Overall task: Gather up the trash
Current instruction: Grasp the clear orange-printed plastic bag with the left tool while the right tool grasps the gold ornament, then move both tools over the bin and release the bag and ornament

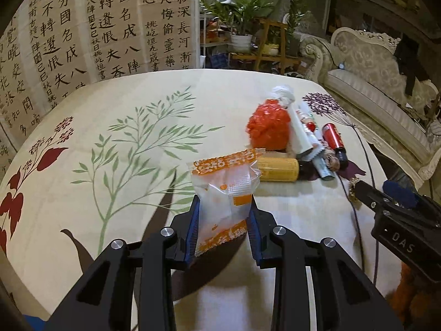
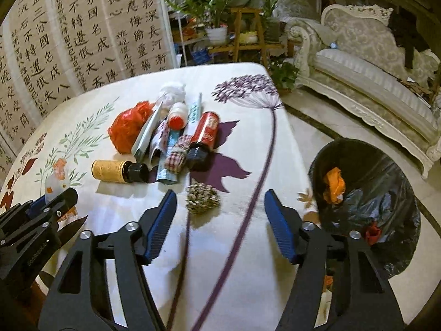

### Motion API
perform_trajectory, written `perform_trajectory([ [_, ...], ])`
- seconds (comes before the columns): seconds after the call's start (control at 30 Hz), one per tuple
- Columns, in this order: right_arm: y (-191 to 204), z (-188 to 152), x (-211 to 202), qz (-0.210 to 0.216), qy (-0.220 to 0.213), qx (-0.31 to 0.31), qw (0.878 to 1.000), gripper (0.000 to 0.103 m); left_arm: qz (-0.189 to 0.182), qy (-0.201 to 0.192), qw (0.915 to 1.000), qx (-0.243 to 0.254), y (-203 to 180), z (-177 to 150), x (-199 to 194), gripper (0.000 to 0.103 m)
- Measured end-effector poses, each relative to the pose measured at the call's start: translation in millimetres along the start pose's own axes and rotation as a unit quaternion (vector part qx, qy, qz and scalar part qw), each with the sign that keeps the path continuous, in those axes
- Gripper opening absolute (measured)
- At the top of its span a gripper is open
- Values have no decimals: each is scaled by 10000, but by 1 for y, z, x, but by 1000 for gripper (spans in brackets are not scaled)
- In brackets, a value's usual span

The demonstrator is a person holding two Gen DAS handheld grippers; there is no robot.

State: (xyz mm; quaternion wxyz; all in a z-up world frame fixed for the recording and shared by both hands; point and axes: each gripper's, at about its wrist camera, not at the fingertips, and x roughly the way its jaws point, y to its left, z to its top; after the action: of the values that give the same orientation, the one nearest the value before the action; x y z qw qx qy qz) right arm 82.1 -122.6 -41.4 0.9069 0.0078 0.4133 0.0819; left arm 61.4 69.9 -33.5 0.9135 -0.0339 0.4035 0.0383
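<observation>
One crinkly orange-and-clear plastic snack wrapper [image 1: 224, 193] stands pinched between the blue pads of the left gripper [image 1: 224, 220], lifted off the table. It looks nearly weightless, soft and slick, so it is best gripped across its middle, as it is here. The right gripper [image 2: 220, 215] hangs empty with jaws apart, above a knobbly brown pine cone [image 2: 202, 199]; that one is probably light, stiff and brittle, best taken across its width. The floral cream tablecloth [image 1: 110, 165] is smooth. A black-lined trash bin [image 2: 366, 193] stands on the floor beside the table, a pale ornate sofa [image 2: 372, 77] beyond.
</observation>
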Motion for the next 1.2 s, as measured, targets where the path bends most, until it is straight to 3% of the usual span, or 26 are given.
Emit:
perform_trajectory([
  [0.1, 7, 0, 6, -23, 122, -146, 9998, 44, 1, 1, 10000, 1, 2, 0, 1, 32],
  [0.17, 9, -2, 9, -21, 220, -211, 9995, 23, -11, -4, 10000, 11, 3, 0, 1, 32],
  [0.3, 5, -5, 3, -17, 160, -146, 9998, 16, -94, -15, 9999, 58, 0, 0, 1, 32],
  [0.5, -18, -8, -20, -232, -110, 82, 9996, 15, -372, -122, 9989, 264, -24, 0, -7, 32],
  [0.63, -53, -15, -41, -590, -304, 330, 9972, 15, -634, -231, 9966, 471, -51, 2, -13, 32],
  [0.93, -139, -27, -65, -1317, -490, 936, 9856, 15, -1334, -365, 9844, 1084, -139, 8, -16, 32],
  [1.2, -193, -29, -51, -1514, -442, 1210, 9800, 15, -1633, -213, 9725, 1645, -221, 12, 3, 32],
])
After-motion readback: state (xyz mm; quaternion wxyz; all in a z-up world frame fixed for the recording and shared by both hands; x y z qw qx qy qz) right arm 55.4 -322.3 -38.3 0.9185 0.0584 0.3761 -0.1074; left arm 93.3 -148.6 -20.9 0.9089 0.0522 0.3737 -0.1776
